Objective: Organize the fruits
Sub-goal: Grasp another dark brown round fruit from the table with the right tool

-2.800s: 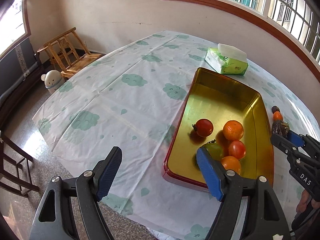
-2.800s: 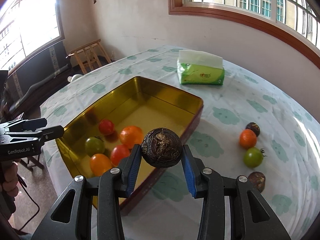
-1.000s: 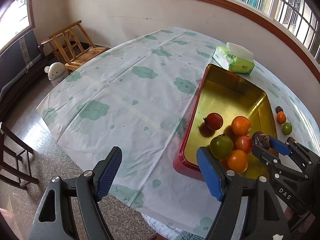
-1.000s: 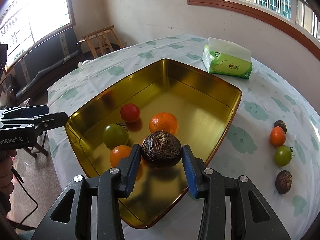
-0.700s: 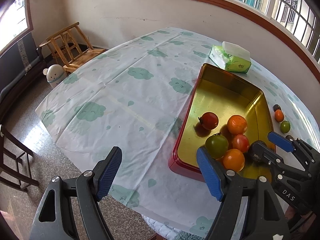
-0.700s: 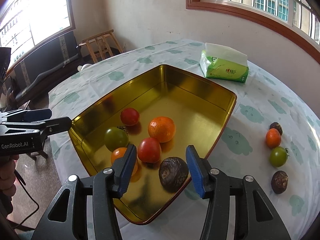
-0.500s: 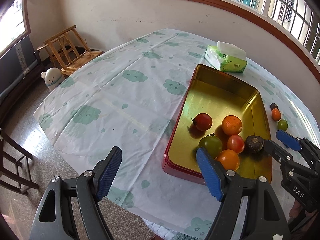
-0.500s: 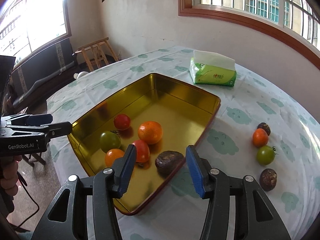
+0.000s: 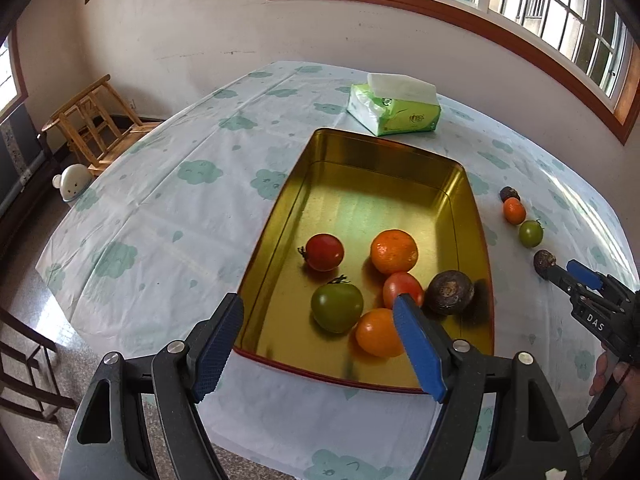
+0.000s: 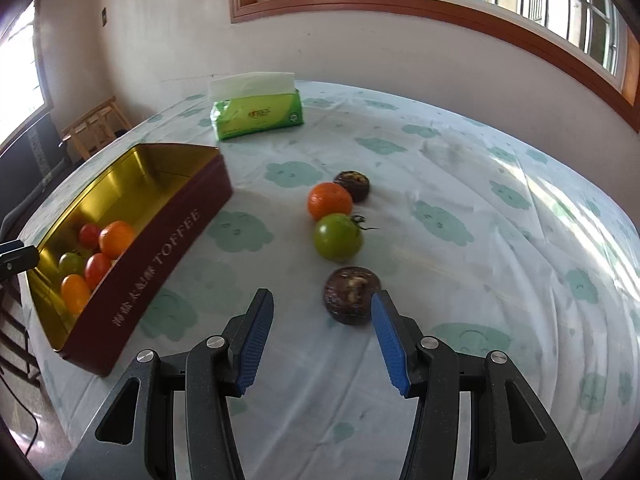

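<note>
Fruits [image 10: 338, 237] ahead; right gripper [image 10: 322, 334] angled down, empty.

both tools share one build: the left gripper [image 9: 318, 346] and right gripper [image 10: 322, 346] have black plastic arms with triangular cut-outs, silver screw heads just behind the fingers [image 9: 418, 354], and ribbed blue pads. white "das" lettering marks the right one's side, behind its fingers.

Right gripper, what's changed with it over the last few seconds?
The right gripper let go of the dark wrinkled round fruit in the gold tin tray, then swung over to the four fruits on the tablecloth, jaws open. The left gripper stayed open and empty.
</note>
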Available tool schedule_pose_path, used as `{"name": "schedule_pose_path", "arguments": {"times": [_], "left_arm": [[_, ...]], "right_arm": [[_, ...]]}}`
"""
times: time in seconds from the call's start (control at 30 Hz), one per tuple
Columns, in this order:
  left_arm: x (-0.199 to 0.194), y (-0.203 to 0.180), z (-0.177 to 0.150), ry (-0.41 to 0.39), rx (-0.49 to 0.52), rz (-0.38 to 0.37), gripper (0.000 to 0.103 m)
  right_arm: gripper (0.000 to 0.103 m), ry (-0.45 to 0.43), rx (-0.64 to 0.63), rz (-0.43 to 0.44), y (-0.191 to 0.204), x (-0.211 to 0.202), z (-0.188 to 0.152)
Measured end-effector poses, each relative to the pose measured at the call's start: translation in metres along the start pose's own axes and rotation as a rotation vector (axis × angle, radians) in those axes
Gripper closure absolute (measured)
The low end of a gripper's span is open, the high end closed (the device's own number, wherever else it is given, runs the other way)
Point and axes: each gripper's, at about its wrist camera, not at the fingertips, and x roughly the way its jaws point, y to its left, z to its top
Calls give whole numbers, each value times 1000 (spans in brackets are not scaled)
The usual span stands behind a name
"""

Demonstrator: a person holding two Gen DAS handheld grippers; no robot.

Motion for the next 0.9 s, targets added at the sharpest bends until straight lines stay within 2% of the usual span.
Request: {"name": "schedule_pose_path", "arguments": {"times": [0.53, 0.63, 0.73, 0.9], "left_arm": [[13, -63, 17, 7, 119, -54, 29], [15, -75, 19, 5, 137, -62, 29], [17, -87, 21, 5, 155, -71, 29], [17, -104, 22, 4, 185, -93, 29]], "right_arm": [[51, 36, -11, -3, -7, 42, 2], [53, 33, -18, -9, -6, 43, 2], [62, 30, -19, -13, -7, 42, 2], [63, 28, -12, -11, -9, 41, 1]]}}
